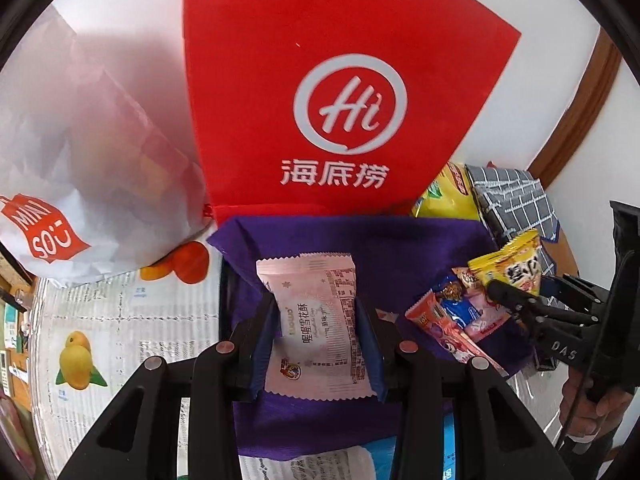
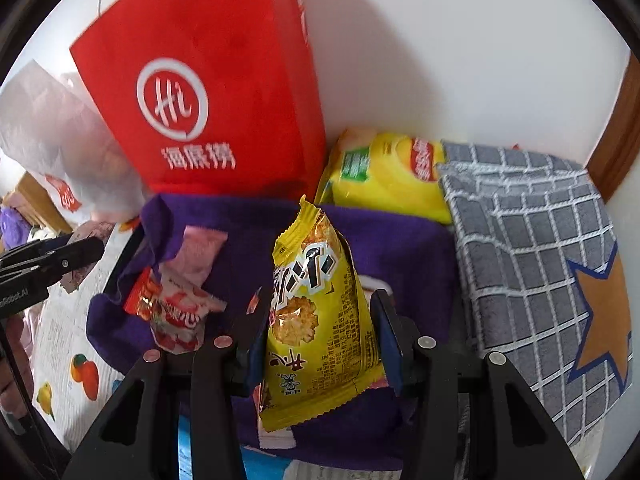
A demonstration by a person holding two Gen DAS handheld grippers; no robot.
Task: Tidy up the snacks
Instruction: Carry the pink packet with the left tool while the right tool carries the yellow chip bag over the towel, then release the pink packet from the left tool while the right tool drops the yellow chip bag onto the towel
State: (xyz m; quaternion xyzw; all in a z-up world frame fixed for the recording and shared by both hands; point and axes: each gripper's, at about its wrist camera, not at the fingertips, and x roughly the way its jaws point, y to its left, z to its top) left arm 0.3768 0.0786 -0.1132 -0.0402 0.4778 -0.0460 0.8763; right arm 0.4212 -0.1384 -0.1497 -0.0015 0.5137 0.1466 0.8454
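Observation:
My left gripper (image 1: 316, 344) is shut on a pink snack packet (image 1: 316, 320) and holds it over a purple cloth-lined box (image 1: 400, 248). My right gripper (image 2: 320, 340) is shut on a yellow rice-cracker packet (image 2: 316, 312), held upright above the same purple box (image 2: 400, 248). In the left wrist view the right gripper (image 1: 504, 292) appears at the right with the yellow packet (image 1: 516, 264). Several small snack packets (image 1: 456, 320) lie in the box, also seen in the right wrist view (image 2: 176, 304). The left gripper's fingers (image 2: 60, 258) show at the left edge there.
A red Haidilao bag (image 1: 344, 100) stands behind the box, a white Miniso bag (image 1: 80, 168) to its left. A yellow chip bag (image 2: 392, 176) and a grey checked cloth with a star (image 2: 540, 264) lie to the right. A fruit-print table cover (image 1: 112, 328) lies underneath.

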